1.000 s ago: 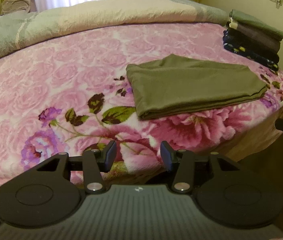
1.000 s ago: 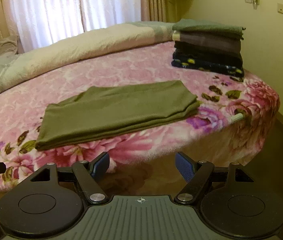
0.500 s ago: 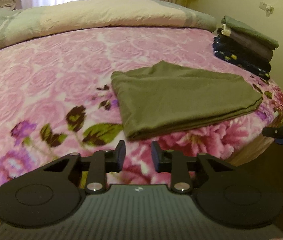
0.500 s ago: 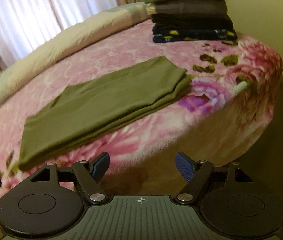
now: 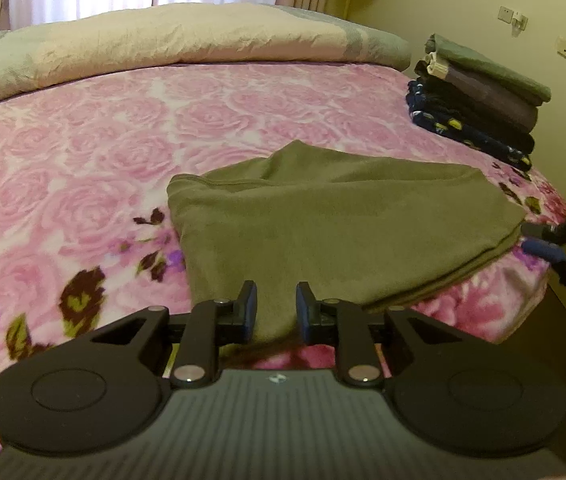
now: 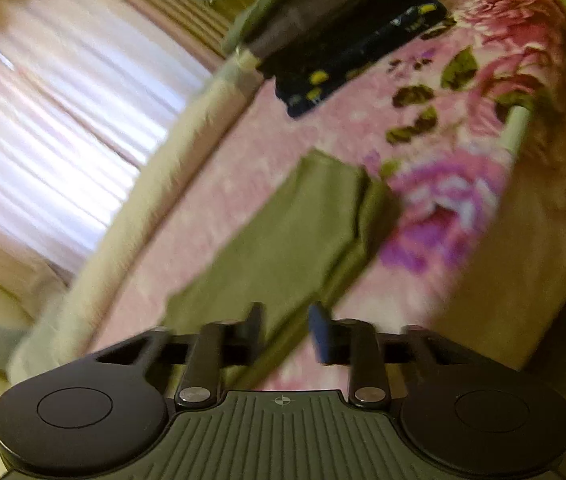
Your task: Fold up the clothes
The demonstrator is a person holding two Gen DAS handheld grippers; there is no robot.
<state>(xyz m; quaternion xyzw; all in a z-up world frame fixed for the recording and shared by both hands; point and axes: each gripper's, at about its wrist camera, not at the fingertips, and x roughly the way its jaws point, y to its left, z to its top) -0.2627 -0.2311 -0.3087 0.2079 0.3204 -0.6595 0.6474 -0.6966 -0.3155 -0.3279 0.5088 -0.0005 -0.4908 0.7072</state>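
An olive garment (image 5: 335, 232), folded into a long flat rectangle, lies near the front edge of the pink floral bed (image 5: 83, 152). My left gripper (image 5: 276, 311) hovers at the garment's near left corner; its jaws are open only a narrow gap and the cloth shows between them, unbunched. In the blurred, tilted right wrist view my right gripper (image 6: 286, 326) is at the near edge of the olive garment (image 6: 283, 248), also narrowly open. From the left wrist view the right gripper (image 5: 543, 242) sits at the garment's right end.
A stack of folded clothes (image 5: 479, 96) stands at the bed's far right corner beside the wall. A rolled beige and green duvet (image 5: 187, 40) lies across the back of the bed, with curtains behind. The bed edge drops to a dark floor at the right.
Both grippers have moved forward to the olive garment's ends and narrowed their jaws. The right gripper has tilted sharply and its view is blurred.
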